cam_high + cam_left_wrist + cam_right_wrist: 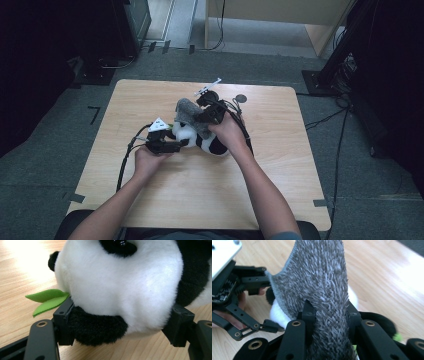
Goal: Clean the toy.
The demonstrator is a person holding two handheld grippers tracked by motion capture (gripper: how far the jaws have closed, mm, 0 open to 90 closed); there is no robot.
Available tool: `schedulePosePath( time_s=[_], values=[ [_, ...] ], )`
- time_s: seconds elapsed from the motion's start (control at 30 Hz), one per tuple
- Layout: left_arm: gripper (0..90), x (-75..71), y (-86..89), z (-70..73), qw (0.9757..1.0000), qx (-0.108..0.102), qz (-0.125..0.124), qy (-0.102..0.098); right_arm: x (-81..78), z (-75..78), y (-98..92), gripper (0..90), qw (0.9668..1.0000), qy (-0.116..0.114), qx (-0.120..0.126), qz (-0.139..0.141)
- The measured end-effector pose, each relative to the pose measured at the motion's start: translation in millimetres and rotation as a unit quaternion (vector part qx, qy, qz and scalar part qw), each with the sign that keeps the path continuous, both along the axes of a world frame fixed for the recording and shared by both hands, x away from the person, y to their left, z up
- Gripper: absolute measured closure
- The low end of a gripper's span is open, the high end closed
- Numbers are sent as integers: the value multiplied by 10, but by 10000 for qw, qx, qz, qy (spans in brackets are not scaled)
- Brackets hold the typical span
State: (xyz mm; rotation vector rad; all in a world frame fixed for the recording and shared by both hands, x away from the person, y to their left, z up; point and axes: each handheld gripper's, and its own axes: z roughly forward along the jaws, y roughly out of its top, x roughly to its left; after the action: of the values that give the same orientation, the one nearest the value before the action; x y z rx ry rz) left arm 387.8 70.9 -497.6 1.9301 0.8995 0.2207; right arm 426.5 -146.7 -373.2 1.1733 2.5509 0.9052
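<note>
A black-and-white panda plush (202,141) lies at the middle of the wooden table (150,100). My left gripper (181,144) comes in from its left and is shut on it. In the left gripper view the pads (62,322) press into both sides of the panda (120,285), next to two green felt leaves (48,300). My right gripper (202,117) hovers just above the panda, shut on a grey fuzzy cloth (187,112). Seen from the right gripper view, the cloth (322,277) rises out of my right gripper (329,312) and drapes over the panda (278,313), with the left gripper (244,290) beyond.
A small white tool (207,89) and a dark round piece (240,98) lie near the table's far edge. Cables trail from both grippers across the table. Black stands flank the table on the carpet, and a wooden cabinet (280,20) stands behind.
</note>
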Motion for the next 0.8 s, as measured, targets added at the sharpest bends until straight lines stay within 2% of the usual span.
schedulePosePath(
  time_s=[0.13, 0.17, 0.3, 0.37, 0.4, 0.5, 0.57, 0.6, 0.63, 0.73, 0.77, 0.8],
  values=[
    [261, 0, 2, -4, 10000, 4, -4, -6, -2, 85, -104, 707, 9998, -61, 56, -159],
    [260, 0, 3, -6, 10000, 4, -4, -7, -10, 131, -153, 708, 9997, -53, 135, -205],
    [258, -1, 2, -7, 10000, 8, 1, -7, -28, 175, -160, 710, 9994, -3, 295, -191],
    [256, -2, 2, -6, 10000, 16, -5, -8, -52, 197, -107, 710, 9992, 21, 365, -140],
    [253, -2, 2, -6, 10000, 22, -7, -11, -75, 204, -13, 710, 9995, -31, 296, -70],
    [250, -8, 1, 1, 10000, 52, -11, -20, -87, 185, 101, 710, 9997, -10, 262, 23],
    [247, -16, -3, 7, 9999, 100, -9, -62, -87, 110, 276, 710, 9997, 53, 157, 161],
    [246, -16, -3, 7, 9999, 100, -9, -62, -87, 110, 276, 710, 9997, 53, 157, 161],
    [247, -21, -6, 11, 9999, 114, -7, -81, -84, 45, 386, 710, 9996, 158, 104, 205],
    [247, -29, -9, 23, 9998, 146, -18, -119, -114, -68, 551, 710, 9987, 335, 10, 379],
    [246, -36, -16, 29, 9998, 158, -6, -135, -129, -113, 601, 710, 9983, 369, -101, 436],
    [246, -41, -23, 30, 9997, 194, 2, -127, -129, -113, 601, 710, 9983, 369, -101, 436]
  ],
)
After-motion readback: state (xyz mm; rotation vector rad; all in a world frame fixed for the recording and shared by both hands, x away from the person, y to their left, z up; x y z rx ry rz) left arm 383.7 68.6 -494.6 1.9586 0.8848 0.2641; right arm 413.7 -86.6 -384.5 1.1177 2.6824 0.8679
